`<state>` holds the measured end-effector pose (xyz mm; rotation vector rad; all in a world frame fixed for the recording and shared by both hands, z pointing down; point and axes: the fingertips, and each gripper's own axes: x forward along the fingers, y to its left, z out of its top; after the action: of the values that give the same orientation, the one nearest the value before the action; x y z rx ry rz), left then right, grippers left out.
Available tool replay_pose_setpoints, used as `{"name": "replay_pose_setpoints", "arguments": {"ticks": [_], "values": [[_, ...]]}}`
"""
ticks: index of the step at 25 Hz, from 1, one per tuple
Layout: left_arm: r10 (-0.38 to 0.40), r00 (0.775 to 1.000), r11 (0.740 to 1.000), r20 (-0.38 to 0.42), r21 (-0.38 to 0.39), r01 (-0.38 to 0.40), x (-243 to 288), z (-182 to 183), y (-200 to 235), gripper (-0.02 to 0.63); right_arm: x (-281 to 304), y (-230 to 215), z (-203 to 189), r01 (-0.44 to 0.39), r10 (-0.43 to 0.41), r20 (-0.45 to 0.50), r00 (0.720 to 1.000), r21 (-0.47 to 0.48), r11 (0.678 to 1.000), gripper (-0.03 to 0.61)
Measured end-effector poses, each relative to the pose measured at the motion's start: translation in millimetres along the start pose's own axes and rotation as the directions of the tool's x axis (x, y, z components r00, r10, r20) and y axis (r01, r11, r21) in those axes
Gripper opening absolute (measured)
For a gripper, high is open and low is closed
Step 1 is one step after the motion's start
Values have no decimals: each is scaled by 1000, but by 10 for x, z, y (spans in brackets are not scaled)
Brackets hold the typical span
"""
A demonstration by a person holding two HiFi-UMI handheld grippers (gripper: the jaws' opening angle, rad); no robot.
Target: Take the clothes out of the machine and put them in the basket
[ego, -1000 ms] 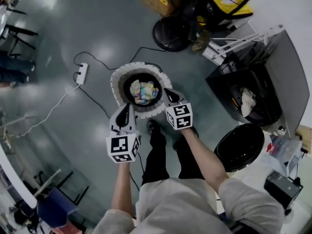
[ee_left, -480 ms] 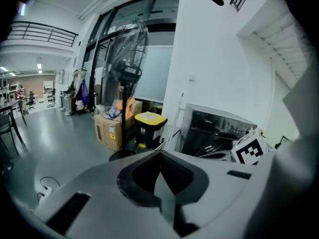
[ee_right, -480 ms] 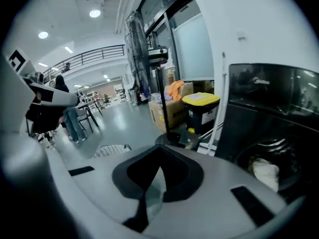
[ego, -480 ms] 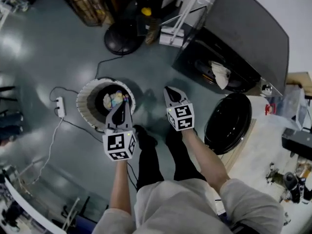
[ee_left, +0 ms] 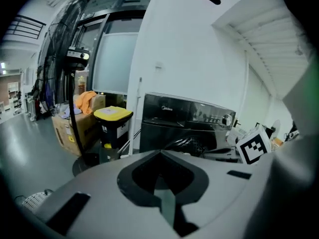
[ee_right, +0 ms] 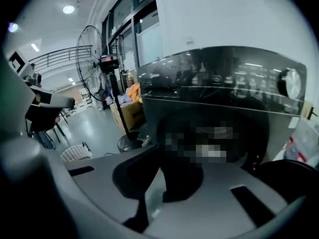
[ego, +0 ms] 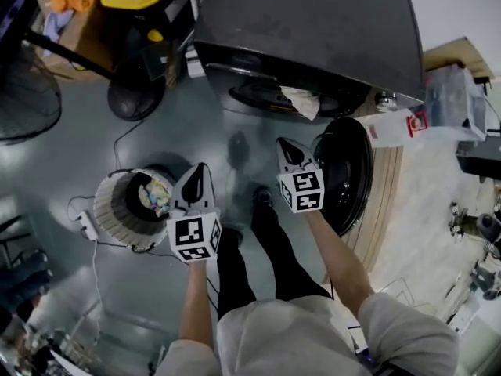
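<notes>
While the left tongs (ego: 199, 168) and right tongs (ego: 283, 143) are closed and empty, a pale garment (ego: 301, 102) lies in the washing machine (ego: 313, 22) mouth.

Glossy grey floor (ego: 66, 159), white wall (ee_left: 192, 59), pedestal fan (ee_right: 92, 51)

Was lab or workshop hall: glossy grey floor (ego: 70, 163), tall pedestal fan (ee_right: 92, 51), cardboard boxes (ee_left: 65, 131), power strip (ego: 85, 225) on floor, washing machine (ego: 313, 22) amid clutter.
</notes>
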<state>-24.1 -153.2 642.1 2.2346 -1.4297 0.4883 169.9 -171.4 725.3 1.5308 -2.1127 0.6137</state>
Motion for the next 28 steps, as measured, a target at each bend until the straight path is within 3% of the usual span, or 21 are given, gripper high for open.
{"name": "replay_pose_setpoints", "arguments": {"ticks": [4, 7, 17, 28], "values": [[-63, 998, 997, -14, 33, 63, 481, -112, -368, 17, -23, -693, -266, 96, -96, -9, 995, 46, 994, 23], [-102, 994, 993, -44, 61, 105, 737, -293, -499, 17, 7, -967, -487, 144, -143, -15, 990, 67, 987, 23], [-186, 979, 975, -81, 106, 194, 1392, -863, -568, 17, 433, -1308, -1082, 242, -244, -4, 970, 124, 962, 23], [-252, 965, 959, -68, 115, 259, 1767, -1465, -523, 17, 1189, -1722, -1526, 335, -339, 11, 941, 117, 935, 26]]}}
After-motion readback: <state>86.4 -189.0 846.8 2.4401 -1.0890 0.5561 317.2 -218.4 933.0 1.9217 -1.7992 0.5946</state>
